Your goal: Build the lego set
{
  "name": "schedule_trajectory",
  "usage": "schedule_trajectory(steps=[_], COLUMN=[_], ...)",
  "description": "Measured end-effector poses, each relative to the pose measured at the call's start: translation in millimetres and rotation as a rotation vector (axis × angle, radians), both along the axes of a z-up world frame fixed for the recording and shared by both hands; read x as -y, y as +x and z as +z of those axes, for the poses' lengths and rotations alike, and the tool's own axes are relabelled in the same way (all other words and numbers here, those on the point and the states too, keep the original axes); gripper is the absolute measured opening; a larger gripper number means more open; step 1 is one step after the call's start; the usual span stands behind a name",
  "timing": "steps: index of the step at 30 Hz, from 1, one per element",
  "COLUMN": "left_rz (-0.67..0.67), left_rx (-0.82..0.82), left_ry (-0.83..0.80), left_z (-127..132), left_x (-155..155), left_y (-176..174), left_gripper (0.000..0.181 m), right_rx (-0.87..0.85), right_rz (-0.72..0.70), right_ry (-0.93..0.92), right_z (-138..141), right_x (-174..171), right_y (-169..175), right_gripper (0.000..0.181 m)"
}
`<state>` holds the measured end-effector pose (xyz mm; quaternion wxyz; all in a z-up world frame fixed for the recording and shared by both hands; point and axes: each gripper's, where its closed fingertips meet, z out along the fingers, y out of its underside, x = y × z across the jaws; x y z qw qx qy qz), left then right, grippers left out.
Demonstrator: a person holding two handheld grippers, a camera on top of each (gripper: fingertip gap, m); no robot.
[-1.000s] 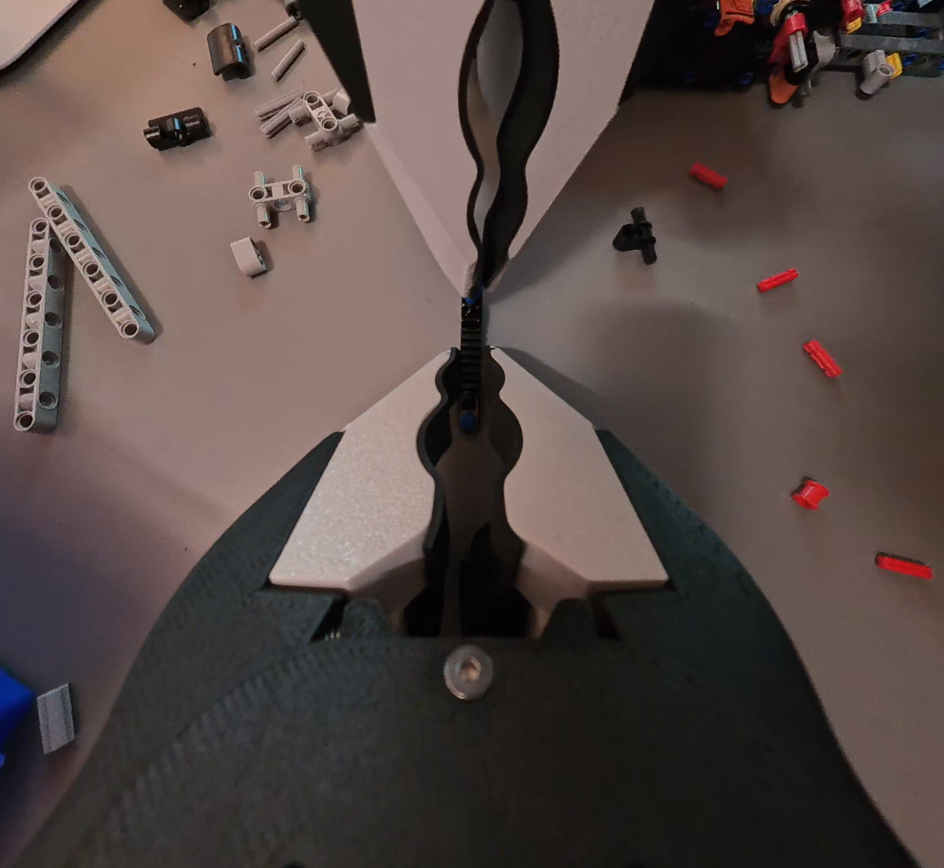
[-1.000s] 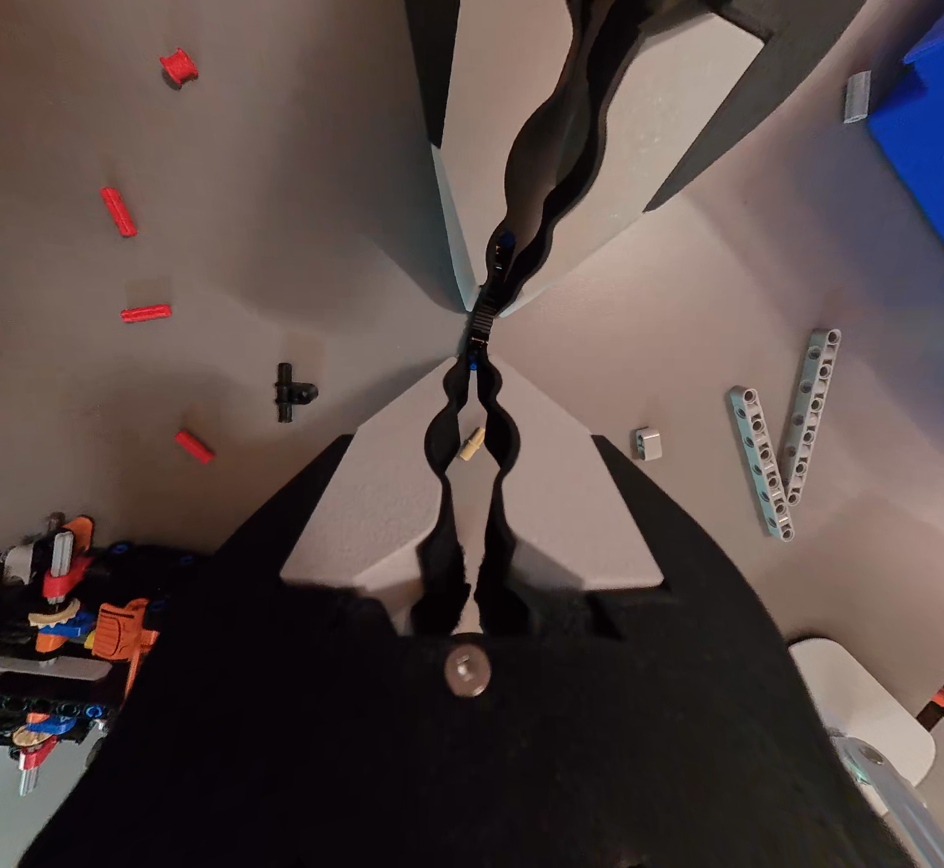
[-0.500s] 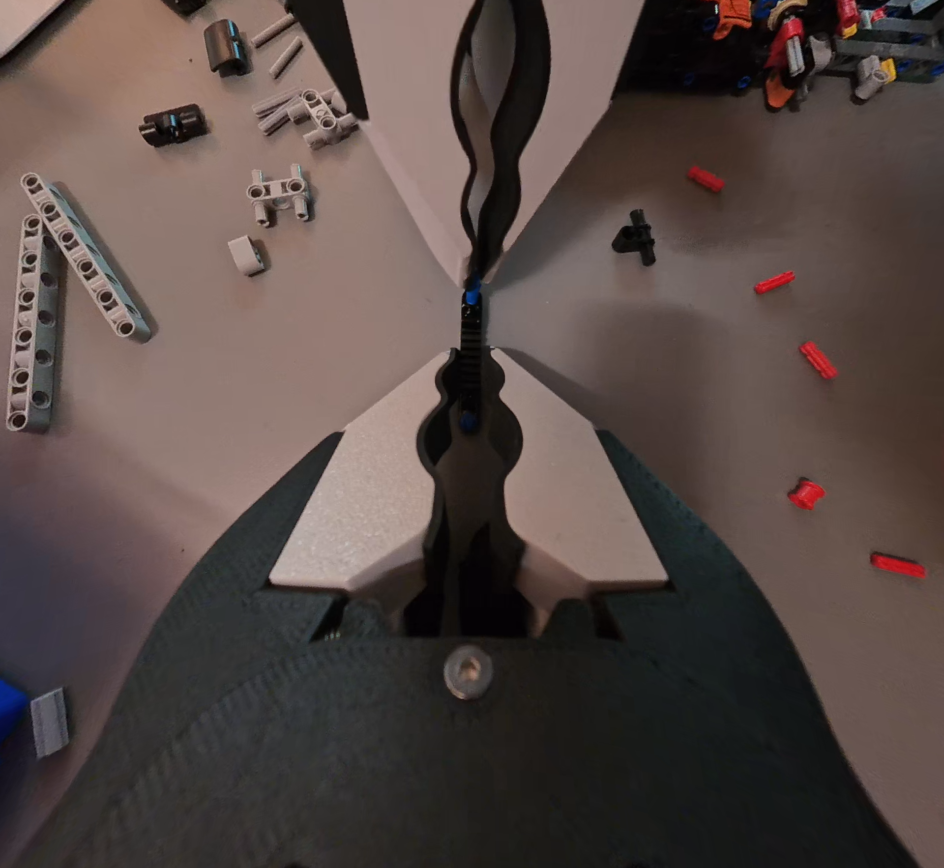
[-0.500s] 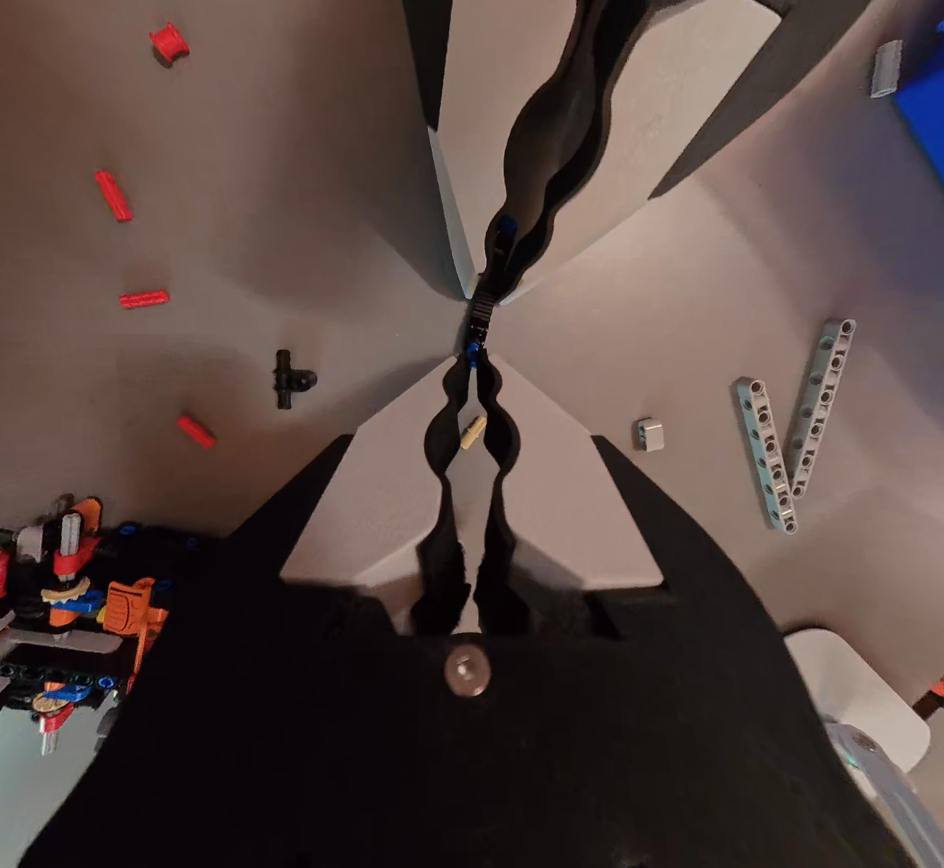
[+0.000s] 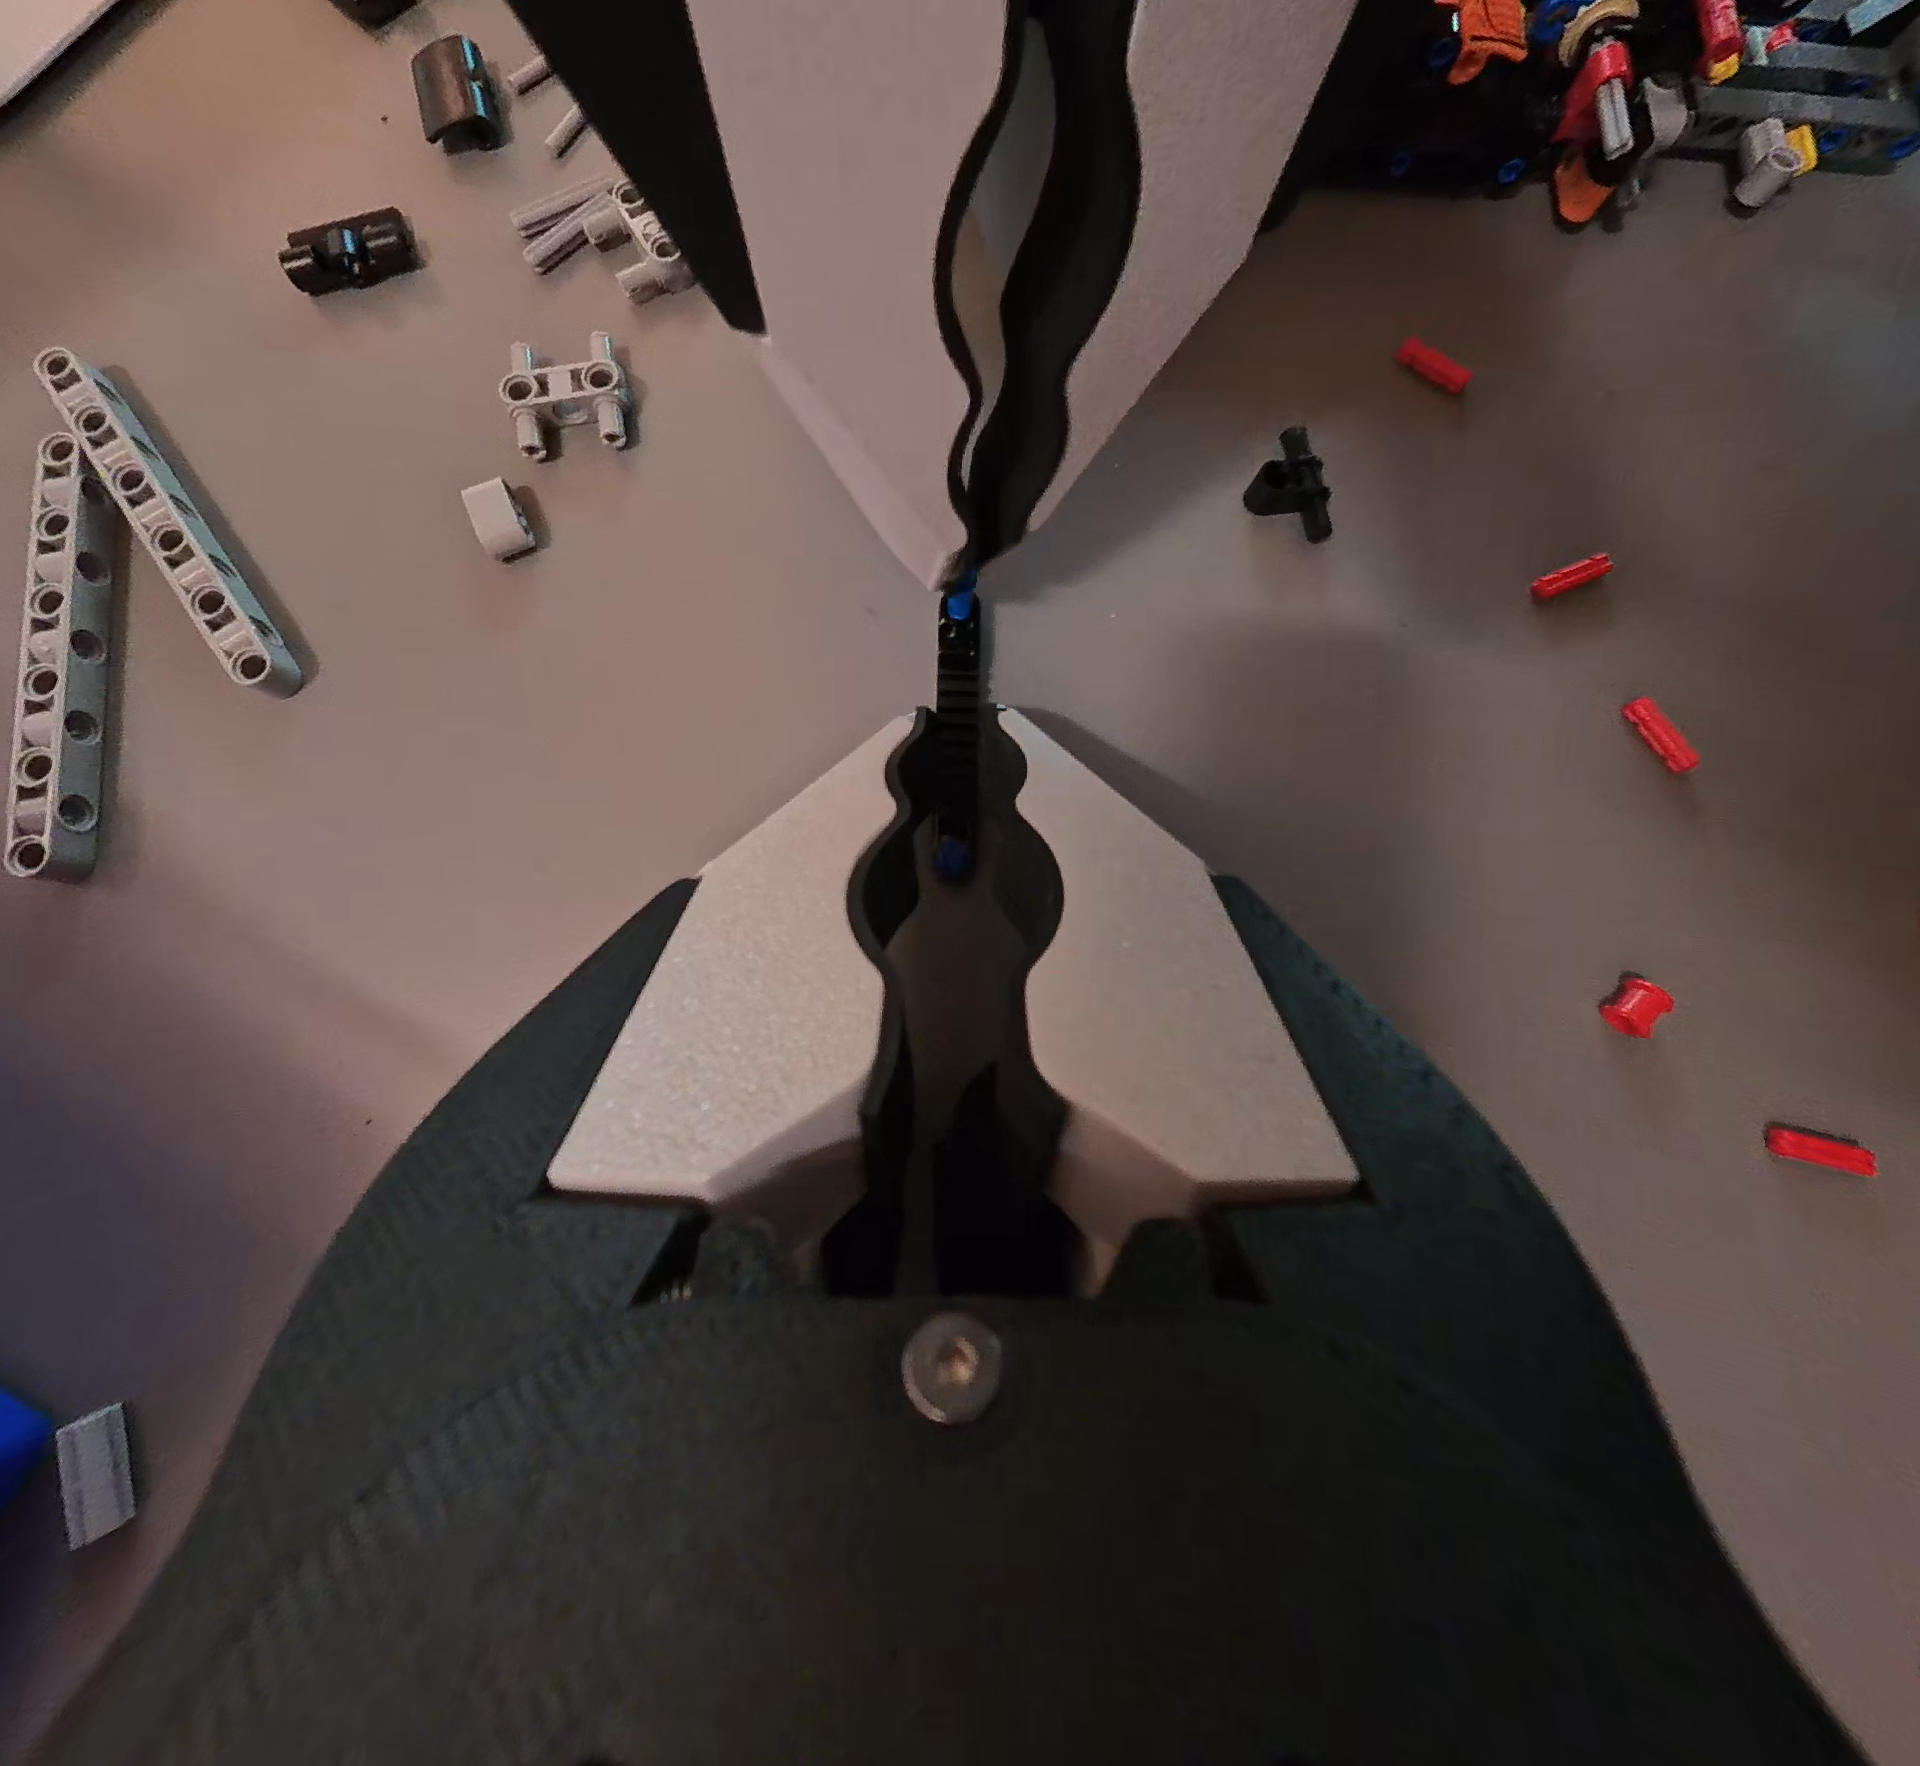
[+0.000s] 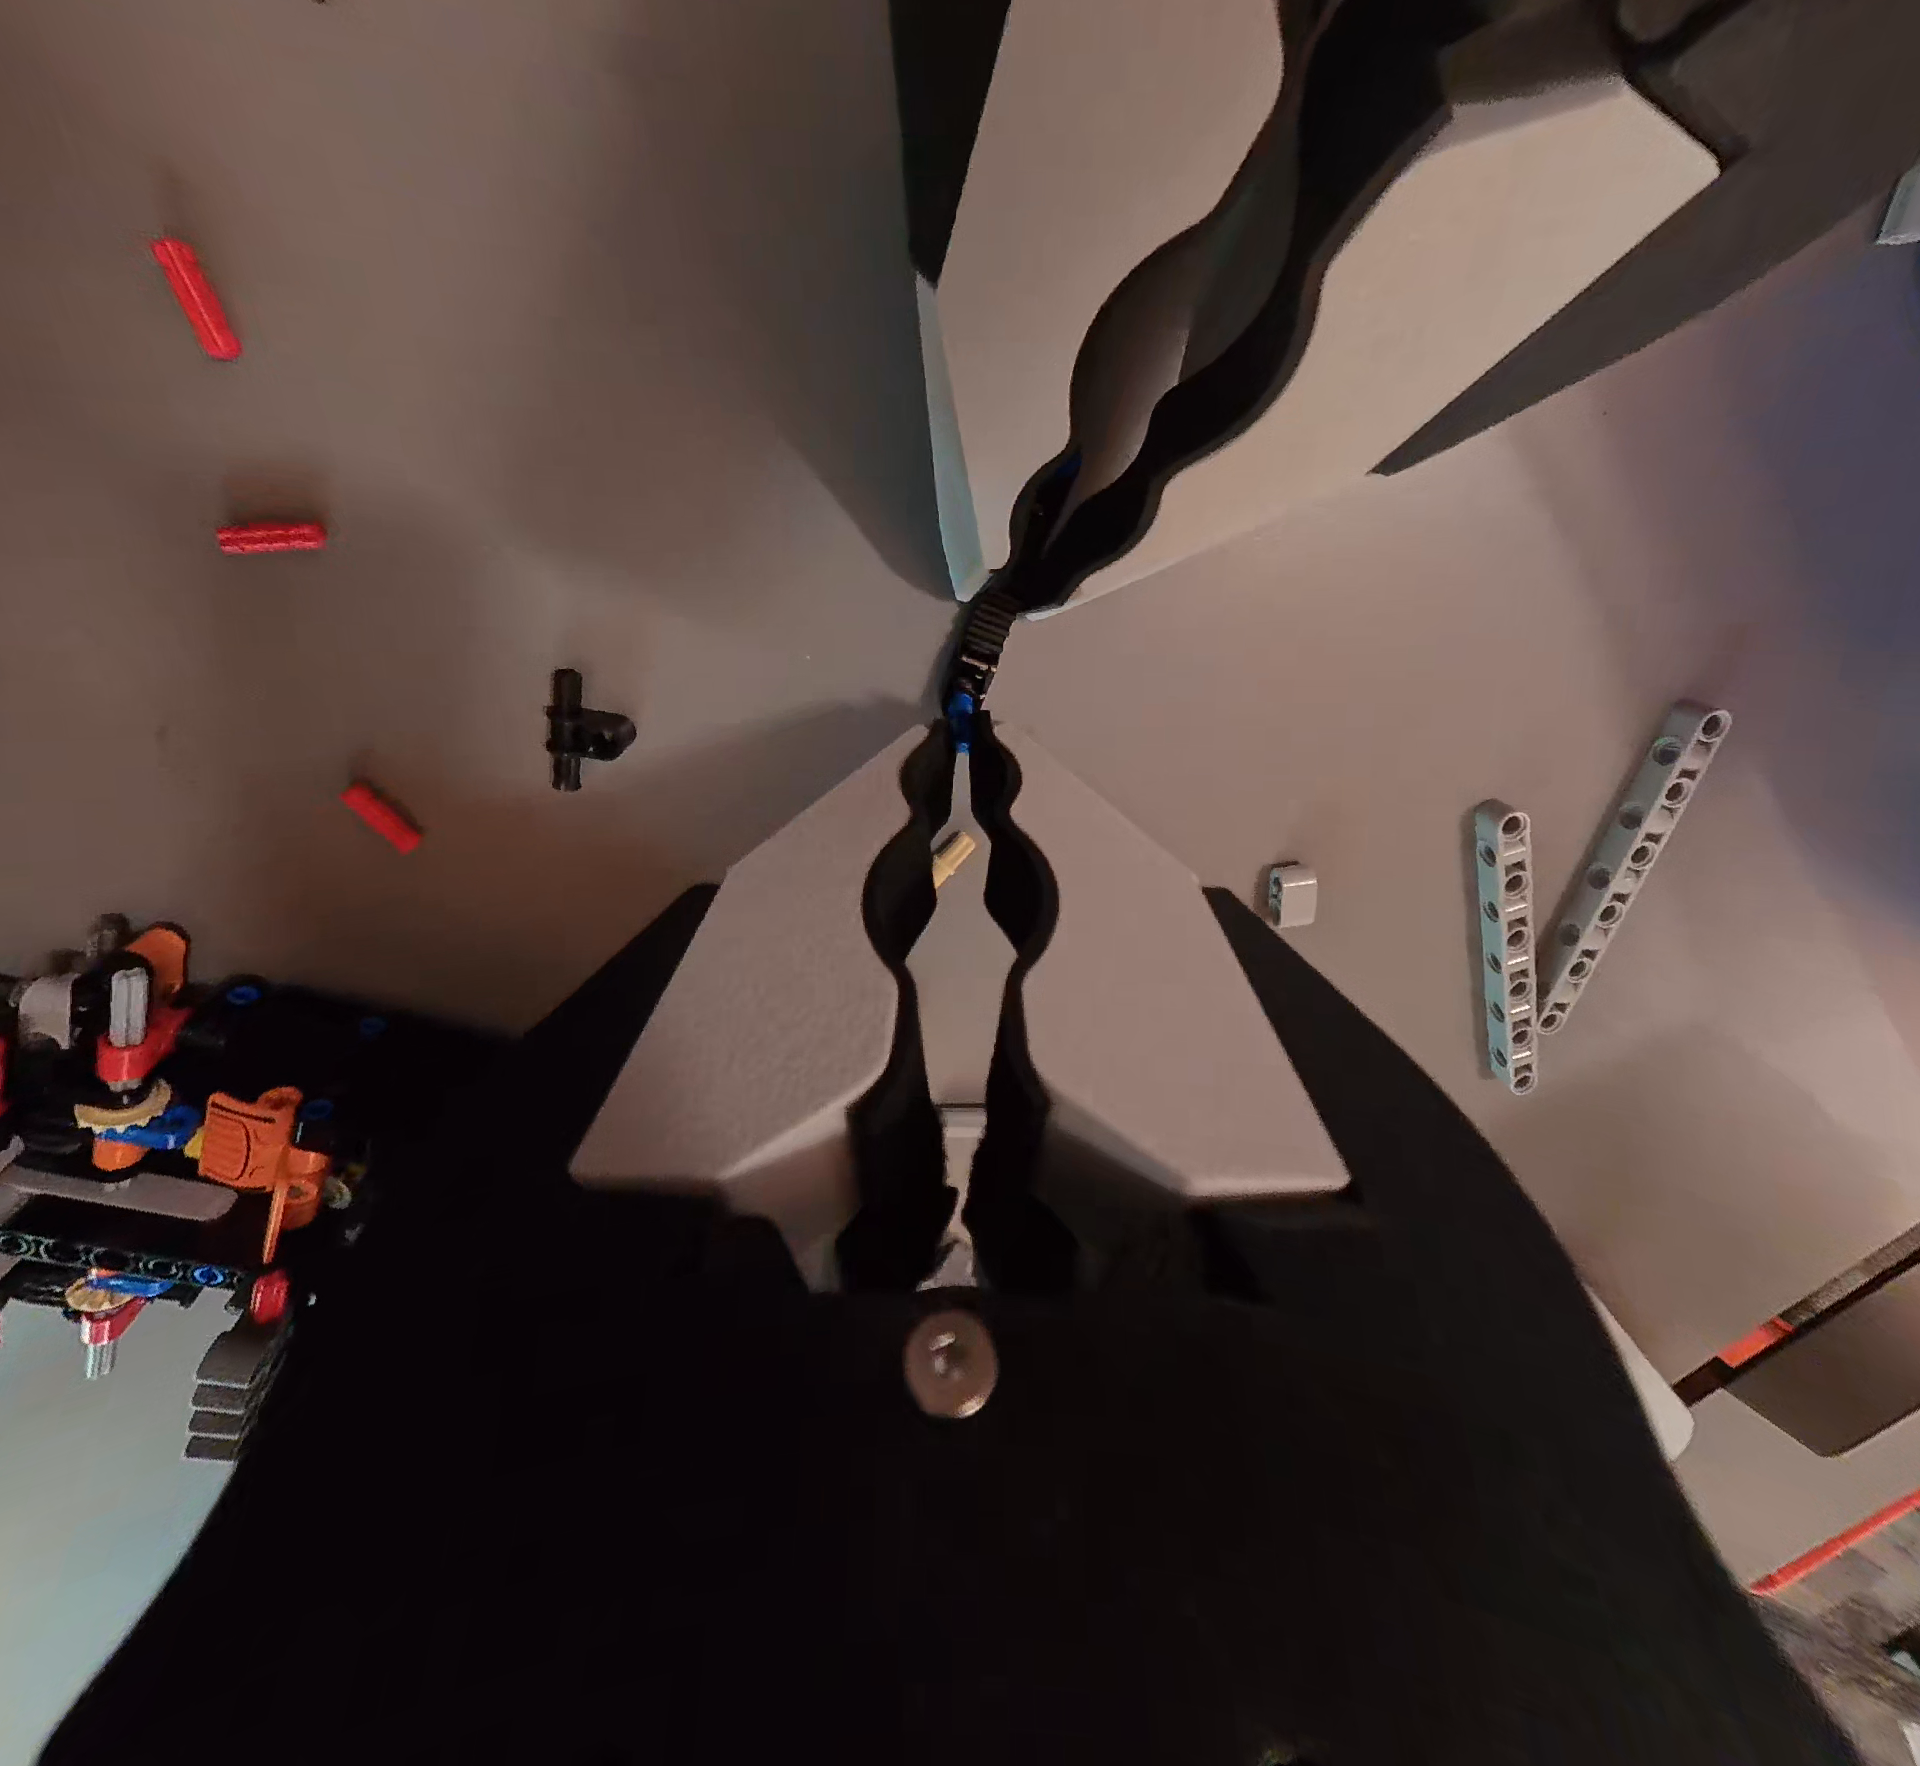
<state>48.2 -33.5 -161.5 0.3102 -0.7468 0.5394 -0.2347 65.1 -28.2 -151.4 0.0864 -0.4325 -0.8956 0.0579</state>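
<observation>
— Tongs first: how did they stand?

— Left tongs (image 5: 957, 729) were clamped on a black toothed rack piece (image 5: 957, 667), which ran out past their tips. Right tongs (image 6: 966, 740) faced them tip to tip and pinched a blue pin (image 6: 960, 710) at the far end of that same rack, their jaws nearly together at the tips with a slim gap farther back. Through that gap a tan pin (image 6: 951, 852) showed; whether it lay on the bench (image 5: 727, 781) or hung in the tongs, I could not tell.

— And the rack relative to both?

— It bridged them, held above the bench, one end deep in the left pair, the other at the right pair's tips.

— Counts?

— Five red pieces on the bench: four small red pins (image 5: 1660, 732) and one red spool-shaped bush (image 5: 1635, 1003). One black connector (image 5: 1288, 495) near them. Two long grey beams (image 5: 166, 521) touched at one end in a V. One small grey block (image 5: 499, 519), one grey H-shaped connector (image 5: 566, 395), and one partly built model (image 5: 1662, 64), orange, red and black, at the far edge.
</observation>
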Motion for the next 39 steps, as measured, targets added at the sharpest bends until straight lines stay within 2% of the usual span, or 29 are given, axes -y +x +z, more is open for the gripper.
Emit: schedule_trajectory(steps=[14,23,39], left_rz=[0.000,-0.001,-0.001], left_rx=[0.007,0.009,0.012], left_ry=[-0.017,-0.022,-0.030], left_z=[0.1,0.1,0.1], left_x=[0.0,0.0,0.0], left_y=[0.0,0.0,-0.1], left_gripper=[0.009,0.008,0.009], right_rx=[0.019,0.081,0.109], right_rz=[0.091,0.203,0.310], right_ry=[0.034,0.085,0.281], right_z=[-0.7,-3.0,-3.8], right_x=[-0.1,-2.7,-2.7], right_y=[-0.4,0.8,0.9], right_gripper=[0.001,0.001,0.000])
